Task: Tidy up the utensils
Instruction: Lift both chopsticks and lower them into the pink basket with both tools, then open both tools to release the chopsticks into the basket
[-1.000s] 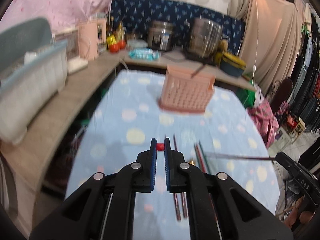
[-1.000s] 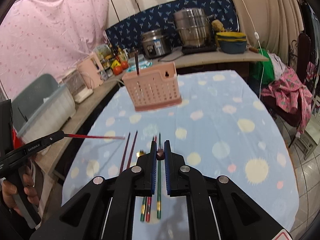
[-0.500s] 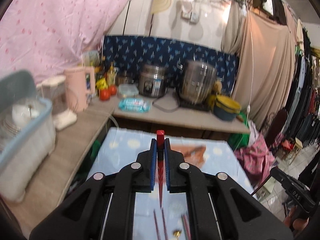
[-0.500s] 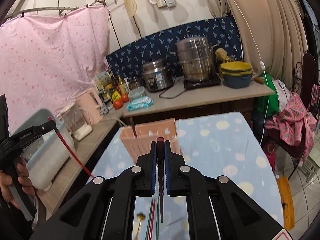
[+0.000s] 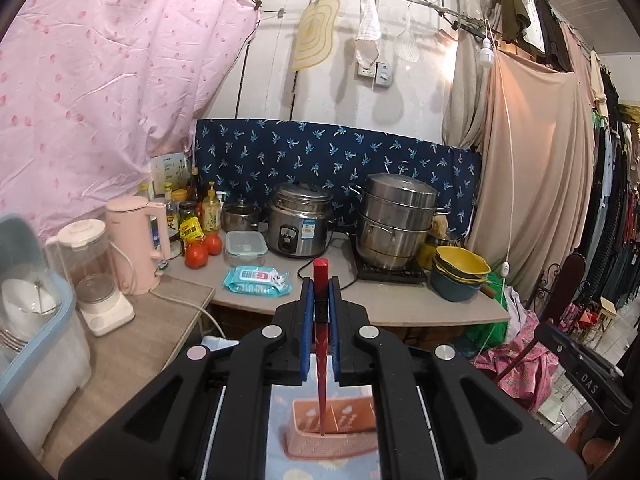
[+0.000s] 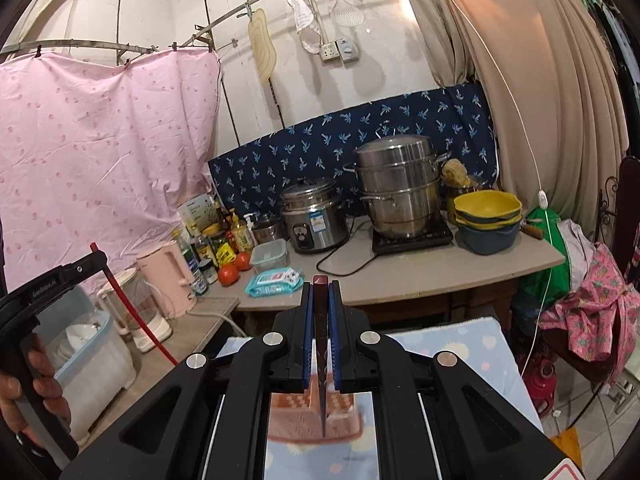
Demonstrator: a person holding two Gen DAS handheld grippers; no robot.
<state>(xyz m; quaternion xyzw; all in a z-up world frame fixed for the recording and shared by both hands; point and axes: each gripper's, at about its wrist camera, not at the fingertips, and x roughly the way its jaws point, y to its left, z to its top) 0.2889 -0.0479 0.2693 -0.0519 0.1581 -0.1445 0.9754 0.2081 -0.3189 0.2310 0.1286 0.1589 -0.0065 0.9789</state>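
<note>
Red chopstick (image 5: 321,322) clamped between the blue pads of my left tool (image 5: 321,316), its square butt standing above the pads and its thin tip hanging toward the pink slotted utensil basket (image 5: 332,428) below. I hold it near the top so that the point hangs free and can be steered into a compartment. My right tool (image 6: 321,328) is likewise closed on a dark maroon chopstick (image 6: 321,344), tip down over the same basket (image 6: 298,408), which stands on the blue spotted cloth (image 6: 460,344) of the worktop. Which compartment each tip is over I cannot tell. In the right wrist view my left hand (image 6: 28,392) and its tool appear well to the left of the basket, with the red stick slanting downward. In my judgement both sticks are lifted and ready for insertion; neither is yet inside.

Behind the basket, on the wooden worktop (image 5: 400,312): rice cooker (image 5: 300,224), stacked steel steamer (image 5: 394,228), wet-wipes packet (image 5: 256,280), two tomatoes (image 5: 204,250), pink kettle (image 5: 138,240), yellow bowls (image 5: 460,264). None stands between tips and basket; only my own tool bodies hide most of it.
</note>
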